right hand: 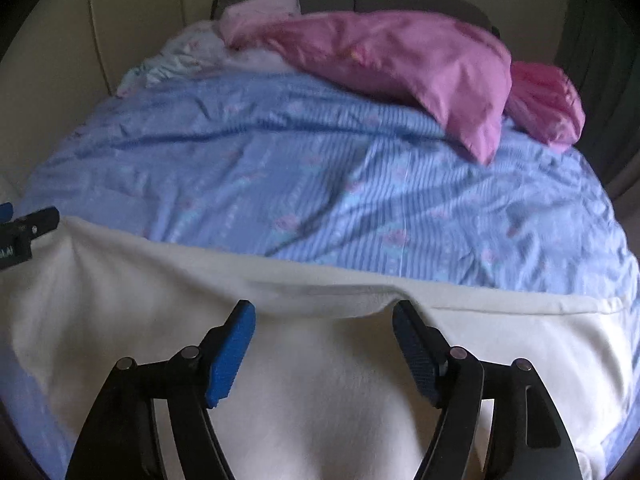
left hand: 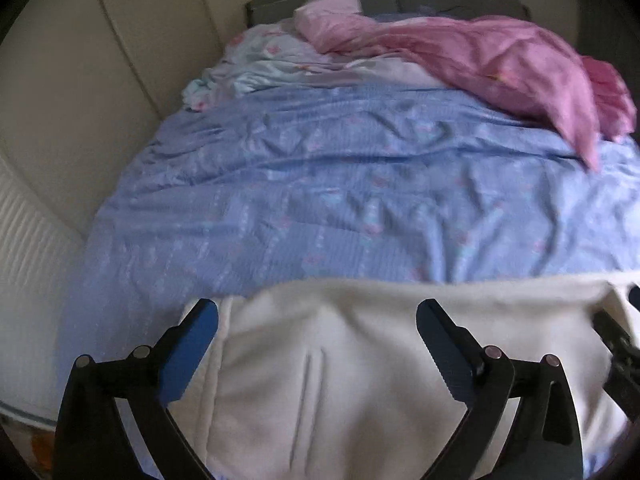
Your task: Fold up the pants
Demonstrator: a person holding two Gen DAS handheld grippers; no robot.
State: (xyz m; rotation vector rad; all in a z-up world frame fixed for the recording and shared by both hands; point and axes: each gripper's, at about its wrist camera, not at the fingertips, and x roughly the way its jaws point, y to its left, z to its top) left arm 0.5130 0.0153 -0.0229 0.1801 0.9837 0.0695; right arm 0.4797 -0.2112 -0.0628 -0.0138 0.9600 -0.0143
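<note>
The cream-white fleece pants (left hand: 340, 360) lie spread across the near end of the bed, on top of a wrinkled blue striped bedsheet with small pink flower prints (left hand: 340, 200). Their far edge runs as one long fold line across both views.

The left tool (left hand: 318, 320) hangs over the pants with its blue-padded jaws spread wide; the cloth lies below them and neither pad presses on it. A stitched seam runs down the fabric between the jaws. The right tool (right hand: 324, 320) also stands open, less widely, over the far edge of the pants, where a small ridge of cloth rises between the pads without being pinched.

At the left edge of the right wrist view a black arm of the left tool shows a few white letters, too cut off to read.

At the head of the bed lie a crumpled pink pillow (right hand: 400, 64), a pale floral cloth (left hand: 248, 64) and a dark grey headboard (left hand: 384, 0).
</note>
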